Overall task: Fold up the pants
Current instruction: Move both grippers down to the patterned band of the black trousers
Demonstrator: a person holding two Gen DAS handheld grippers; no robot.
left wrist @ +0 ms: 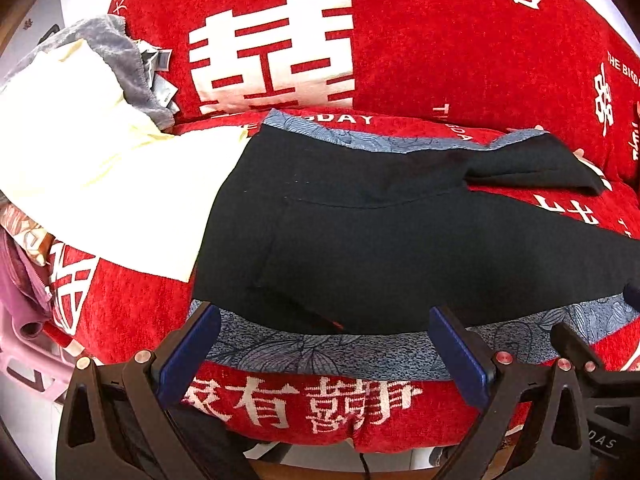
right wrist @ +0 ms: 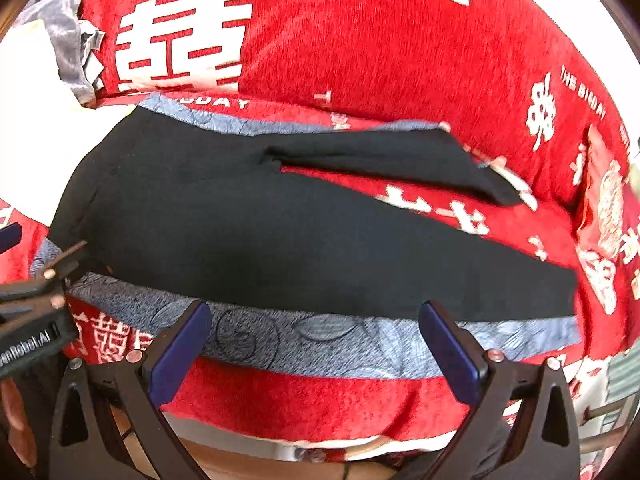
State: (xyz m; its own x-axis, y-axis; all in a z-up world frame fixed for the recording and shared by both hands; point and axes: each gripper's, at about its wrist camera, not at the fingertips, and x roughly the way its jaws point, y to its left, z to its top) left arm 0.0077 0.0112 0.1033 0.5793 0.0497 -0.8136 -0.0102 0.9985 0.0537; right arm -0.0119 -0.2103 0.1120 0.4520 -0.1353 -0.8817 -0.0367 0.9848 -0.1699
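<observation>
Left wrist view alone shows cream cloth (left wrist: 100, 168); black pants (right wrist: 248, 232) lie spread on a blue patterned cloth (right wrist: 340, 344) over the red sofa (right wrist: 360, 60), legs parted; left gripper (left wrist: 324, 344) and right gripper (right wrist: 316, 340) both released, empty.

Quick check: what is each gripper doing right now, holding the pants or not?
Left gripper: open, holding nothing, short of the pants.
Right gripper: open, holding nothing.

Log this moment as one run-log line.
stage: pre-fold | black pants spread flat on blue-grey cloth, legs apart | left gripper open, empty | right gripper open, empty
</observation>
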